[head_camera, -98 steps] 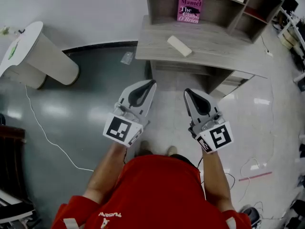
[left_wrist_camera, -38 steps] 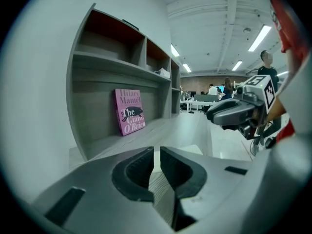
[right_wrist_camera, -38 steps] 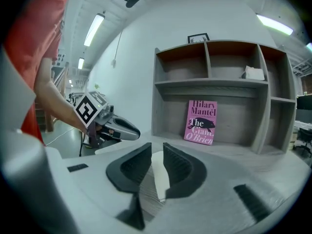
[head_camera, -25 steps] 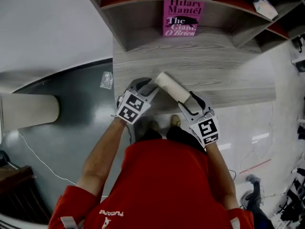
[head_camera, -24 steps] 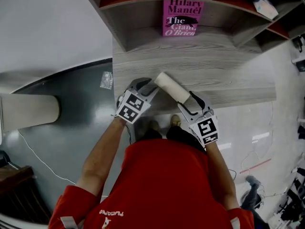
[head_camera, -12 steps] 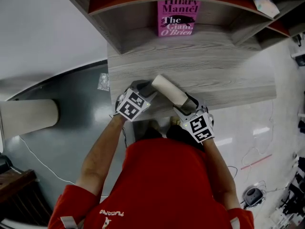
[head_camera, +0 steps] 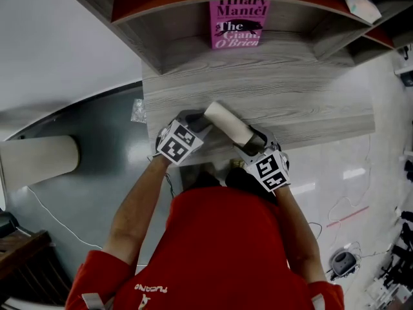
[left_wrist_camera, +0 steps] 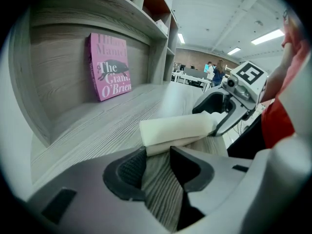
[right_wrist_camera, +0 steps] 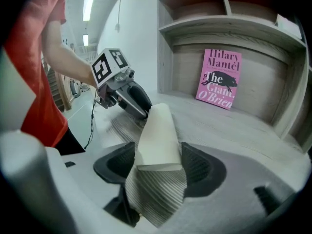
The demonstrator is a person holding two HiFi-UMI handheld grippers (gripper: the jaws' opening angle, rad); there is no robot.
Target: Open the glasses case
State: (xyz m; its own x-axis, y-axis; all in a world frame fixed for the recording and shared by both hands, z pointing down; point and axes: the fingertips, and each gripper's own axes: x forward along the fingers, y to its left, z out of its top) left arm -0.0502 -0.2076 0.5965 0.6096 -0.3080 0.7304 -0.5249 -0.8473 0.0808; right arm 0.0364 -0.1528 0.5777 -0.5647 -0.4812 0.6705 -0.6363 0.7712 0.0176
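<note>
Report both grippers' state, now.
Left gripper: open, jaws just been closing, glasses case at their tips.
Right gripper: open, just been opening, glasses case between jaws.

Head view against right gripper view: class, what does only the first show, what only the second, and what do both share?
Only the head view: the grey floor, a white cable on it, a beige pedestal. Only the right gripper view: ceiling lights, and the right gripper with its jaws, just opened wide, standing either side of one end of the glasses case. Both: that cream glasses case on the desk, the pink book, and the left gripper, jaws open though just narrowed a little, with the case's other end at their tips.
</note>
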